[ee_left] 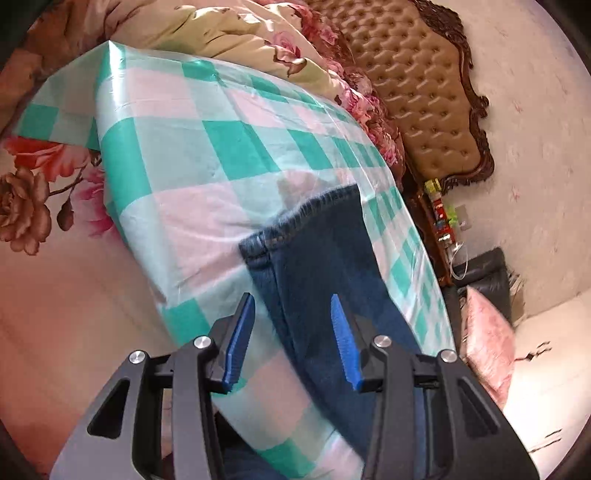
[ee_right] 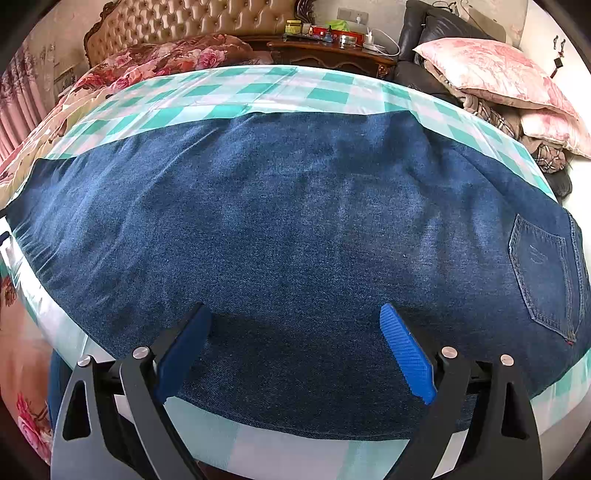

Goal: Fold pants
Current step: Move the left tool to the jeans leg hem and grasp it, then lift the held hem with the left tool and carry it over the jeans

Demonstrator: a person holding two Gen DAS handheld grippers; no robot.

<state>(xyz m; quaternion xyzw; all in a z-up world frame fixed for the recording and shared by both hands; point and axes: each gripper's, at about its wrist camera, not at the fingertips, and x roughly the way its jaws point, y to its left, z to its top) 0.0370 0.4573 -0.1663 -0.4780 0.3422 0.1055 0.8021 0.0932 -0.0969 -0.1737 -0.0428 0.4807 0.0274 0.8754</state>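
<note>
Dark blue jeans (ee_right: 295,229) lie flat across a green-and-white checked sheet (ee_right: 236,92) on the bed, legs stacked, hem to the left and back pocket (ee_right: 543,273) to the right. My right gripper (ee_right: 295,314) is open and empty, just above the jeans' near edge at mid-leg. In the left wrist view the hem end of the jeans (ee_left: 317,243) lies on the checked sheet (ee_left: 192,147). My left gripper (ee_left: 291,306) is open and empty, hovering over the leg short of the hem.
A floral duvet (ee_left: 229,33) is bunched at the head of the bed by a tufted headboard (ee_left: 417,74). A nightstand with bottles (ee_right: 332,44) and a dark chair piled with pink pillows (ee_right: 491,70) stand beside the bed.
</note>
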